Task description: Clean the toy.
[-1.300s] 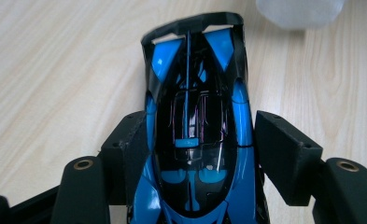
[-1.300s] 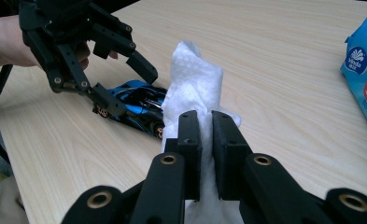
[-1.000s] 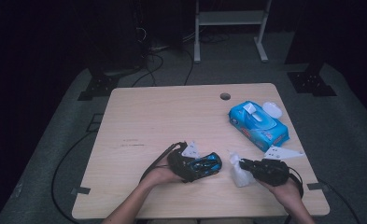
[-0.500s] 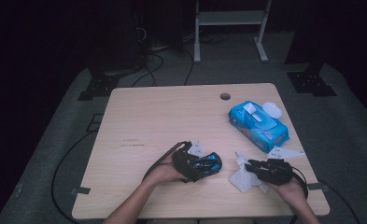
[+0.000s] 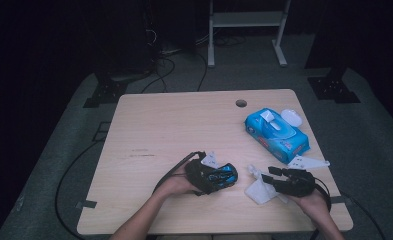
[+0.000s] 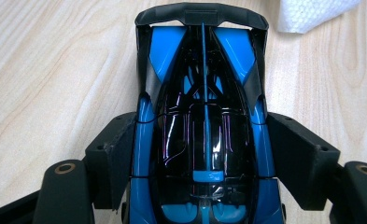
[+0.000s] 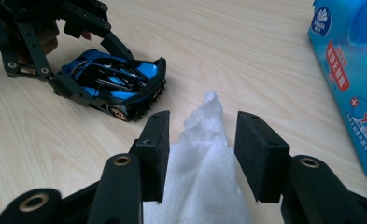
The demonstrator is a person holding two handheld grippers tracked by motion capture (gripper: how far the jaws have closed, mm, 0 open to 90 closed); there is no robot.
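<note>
Dark floor and cables surround a pale wooden table (image 5: 174,130) in the high view. Near the person's edge, the left gripper (image 5: 219,176) lies low over a blue and black toy car (image 5: 223,174), its jaws on either side of the car. Well to its right, the right gripper (image 5: 266,179) points toward the left one, with a white wipe (image 5: 260,189) lying crumpled under and ahead of its tips. Beyond the right gripper, farther up the table, sits a blue wipes pack (image 5: 276,134), its lid flipped open.

Seen from the left gripper view, the car (image 6: 204,126) runs straight away from the camera between the two jaws, tail wing farthest off. Both pads press against the car's flanks, so the tool is clamped on it, though the jaws have just been closing further. A corner of the wipe (image 6: 312,14) shows beyond the car, off to the right.

Looking along the right gripper (image 7: 202,149) in its own view, the jaws stand apart, having just been opening. The wipe (image 7: 204,158) rises between them, a gap showing at least on the right pad. Ahead and to the left, the left gripper (image 7: 125,65) holds the car (image 7: 116,84); the pack (image 7: 354,79) lies off to the right.
</note>
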